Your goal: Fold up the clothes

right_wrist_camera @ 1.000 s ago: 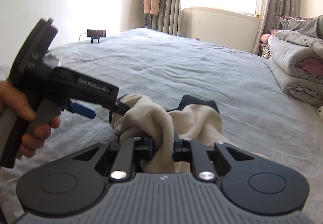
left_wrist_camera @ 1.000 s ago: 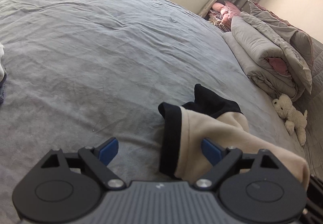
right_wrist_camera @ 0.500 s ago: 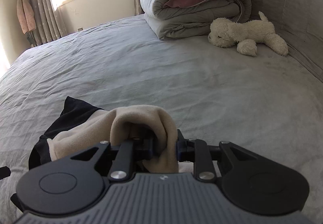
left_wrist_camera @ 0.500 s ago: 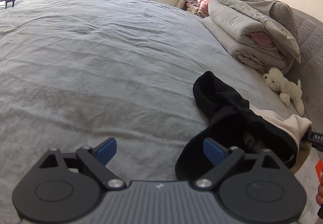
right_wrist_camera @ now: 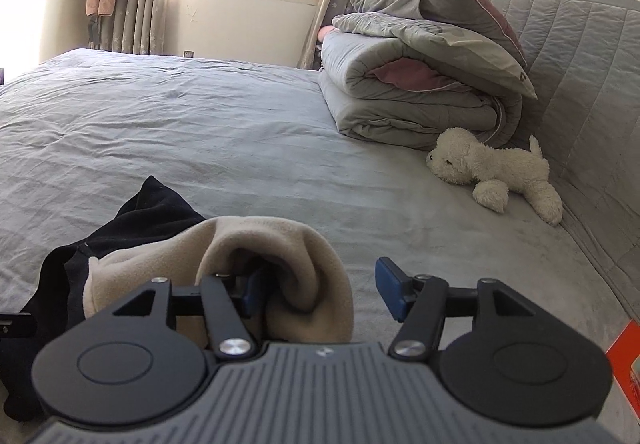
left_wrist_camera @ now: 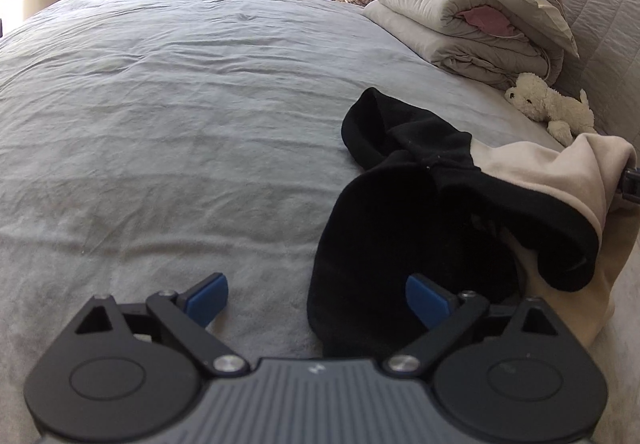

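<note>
**Beige-and-black garment dropped on the bed, release under way**

Fleece garment [left_wrist_camera: 460, 212], beige outside with black trim, lies crumpled on the grey bed [left_wrist_camera: 180, 104], toward the near right of it in the left wrist view. Nothing is folded yet; it's a heap with a black sleeve or hem end flopped out toward the middle of the bed.

Left gripper [left_wrist_camera: 316, 300]: your fingers are spread wide and pinching nothing. A black lobe of the garment sits between them, against the right blue pad [left_wrist_camera: 426, 304]; the left pad is over bare sheet.

Right gripper [right_wrist_camera: 320, 294]: fingers are opening right now. A beige fold is draped over the left finger and bulges into the gap, and the right pad [right_wrist_camera: 392, 294] stands clear of it. So you're letting go, not gripping.

My read of the step: laying the piece down, ahead of spreading it flat.

Next move, as I see it: shake the beige fold off the right finger, then pick two edges well apart and pull the heap flat. Plenty of open bed to the left for that. Folded duvet [right_wrist_camera: 420, 84] and plush dog [right_wrist_camera: 492, 172] by the headboard are well apart from the work.
</note>
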### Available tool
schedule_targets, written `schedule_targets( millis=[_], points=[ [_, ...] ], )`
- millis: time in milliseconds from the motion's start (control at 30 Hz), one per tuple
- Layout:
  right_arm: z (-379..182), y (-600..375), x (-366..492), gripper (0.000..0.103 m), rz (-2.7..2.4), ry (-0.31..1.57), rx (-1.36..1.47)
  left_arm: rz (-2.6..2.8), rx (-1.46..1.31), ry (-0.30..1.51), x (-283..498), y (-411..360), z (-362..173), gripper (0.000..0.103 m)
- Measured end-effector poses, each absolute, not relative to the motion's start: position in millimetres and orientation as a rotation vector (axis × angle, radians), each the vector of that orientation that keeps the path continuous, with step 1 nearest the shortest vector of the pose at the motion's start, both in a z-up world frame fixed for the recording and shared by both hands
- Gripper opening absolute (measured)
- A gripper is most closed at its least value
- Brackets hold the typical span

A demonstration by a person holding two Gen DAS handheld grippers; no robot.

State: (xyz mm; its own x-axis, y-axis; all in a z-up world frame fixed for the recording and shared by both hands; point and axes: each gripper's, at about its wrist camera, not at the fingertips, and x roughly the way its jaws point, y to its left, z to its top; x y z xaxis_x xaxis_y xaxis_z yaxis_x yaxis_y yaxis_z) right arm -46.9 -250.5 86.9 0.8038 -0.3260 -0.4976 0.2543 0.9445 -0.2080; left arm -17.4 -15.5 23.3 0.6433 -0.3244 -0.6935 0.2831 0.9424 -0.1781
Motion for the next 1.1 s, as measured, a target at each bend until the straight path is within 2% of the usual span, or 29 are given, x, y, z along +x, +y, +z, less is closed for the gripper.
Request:
schedule_targets(
  millis=[67, 133, 167, 200, 233, 267, 467, 533, 600, 700, 767, 833, 1000, 1100],
  points=[
    [83, -249, -45, 0.067, -0.346, 0.563, -0.168, -0.346, -0.011, 0.764, -18, -21, 18, 0.094],
    [81, -250, -44, 0.067, -0.361, 0.560, -0.178, -0.346, 0.018, 0.742, -19, -24, 15, 0.081],
    [81, -251, -44, 0.067, -0.367, 0.558, -0.183, -0.351, 0.025, 0.740, -19, -24, 16, 0.056],
    [81, -253, -44, 0.066, -0.363, 0.553, -0.172, -0.363, 0.009, 0.747, -17, -22, 18, 0.014],
    [83, -256, -45, 0.050, -0.347, 0.545, -0.150, -0.379, -0.048, 0.775, -14, -16, 22, 0.003],
    [85, -259, -45, 0.025, -0.340, 0.541, -0.113, -0.391, -0.097, 0.790, -11, -10, 27, 0.003],
    [92, -276, -44, 0.024, -0.344, 0.545, 0.022, -0.407, -0.247, 0.674, -19, 25, 68, 0.003],
    [90, -283, -42, 0.031, -0.362, 0.570, 0.053, -0.396, -0.282, 0.656, -22, 36, 77, 0.003],
    [86, -290, -40, 0.033, -0.383, 0.601, 0.098, -0.376, -0.305, 0.627, -25, 47, 86, 0.003],
    [85, -295, -40, 0.049, -0.399, 0.617, 0.129, -0.351, -0.345, 0.590, -27, 64, 96, 0.003],
    [87, -292, -43, 0.066, -0.392, 0.602, 0.120, -0.334, -0.360, 0.583, -27, 72, 100, 0.003],
    [90, -286, -46, 0.077, -0.394, 0.577, 0.085, -0.320, -0.347, 0.577, -27, 74, 101, 0.003],
    [97, -272, -52, 0.081, -0.432, 0.507, -0.051, -0.342, -0.328, 0.557, -30, 70, 103, 0.003],
    [92, -295, -50, 0.082, -0.496, 0.549, 0.078, -0.477, -0.315, 0.526, -40, 63, 107, 0.003]
  ],
)
